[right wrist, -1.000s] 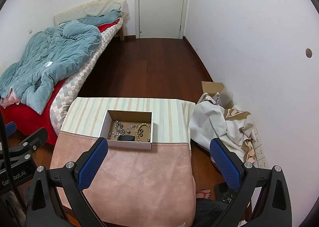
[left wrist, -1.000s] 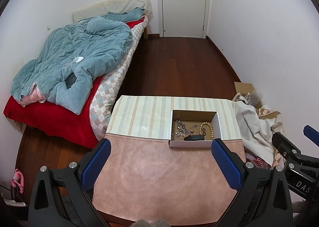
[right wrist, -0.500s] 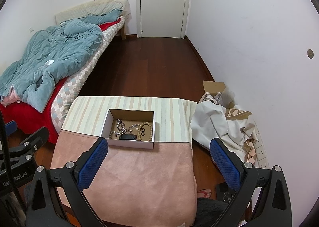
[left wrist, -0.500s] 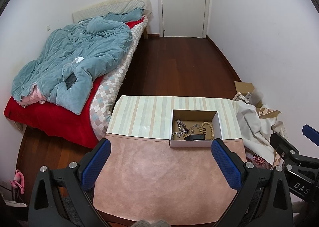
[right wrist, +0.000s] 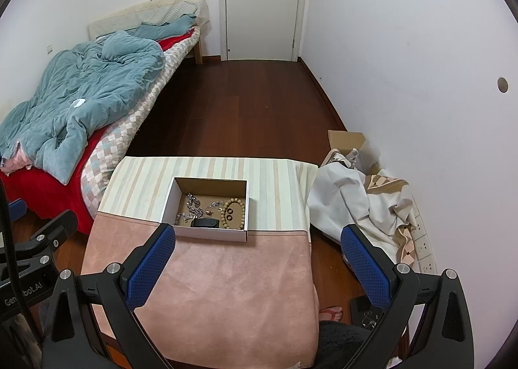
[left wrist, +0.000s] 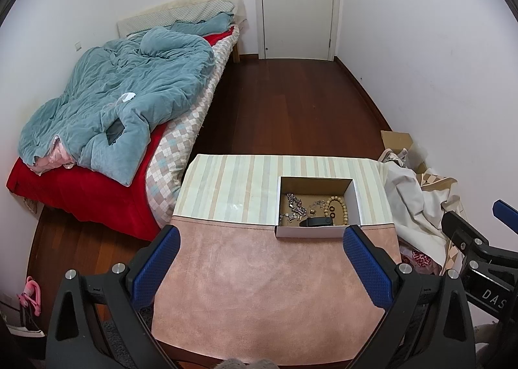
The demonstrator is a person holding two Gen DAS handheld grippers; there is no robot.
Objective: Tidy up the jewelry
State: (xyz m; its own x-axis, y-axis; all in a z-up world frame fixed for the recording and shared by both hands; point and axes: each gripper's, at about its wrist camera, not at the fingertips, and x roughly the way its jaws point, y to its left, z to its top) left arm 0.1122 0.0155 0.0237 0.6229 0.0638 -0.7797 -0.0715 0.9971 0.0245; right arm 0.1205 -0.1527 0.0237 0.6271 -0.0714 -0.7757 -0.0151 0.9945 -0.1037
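Observation:
An open cardboard box (left wrist: 355,204) (right wrist: 168,204) stands on the table where the striped cloth meets the pink cloth. It holds a silver chain (left wrist: 296,204) (right wrist: 193,205), a wooden bead bracelet (left wrist: 338,207) (right wrist: 233,213), two small dark rings (right wrist: 229,213) and a black oblong item (left wrist: 317,222) (right wrist: 205,223). My left gripper (left wrist: 260,263) is open and empty, high above the pink cloth, short of the box. My right gripper (right wrist: 259,267) is open and empty, also high and short of the box.
The table (left wrist: 259,288) has a pink cloth near me and a striped cloth (left wrist: 233,187) farther off. A bed with a teal duvet (left wrist: 123,103) is at left. Crumpled cloth (right wrist: 353,204) and a cardboard box (right wrist: 346,139) lie on the floor at right. A shut door (left wrist: 296,3) is at the far end.
Both views shift only slightly; the right gripper drifted a little toward the left and forward. Both stay open and empty. The box and jewelry have not moved.

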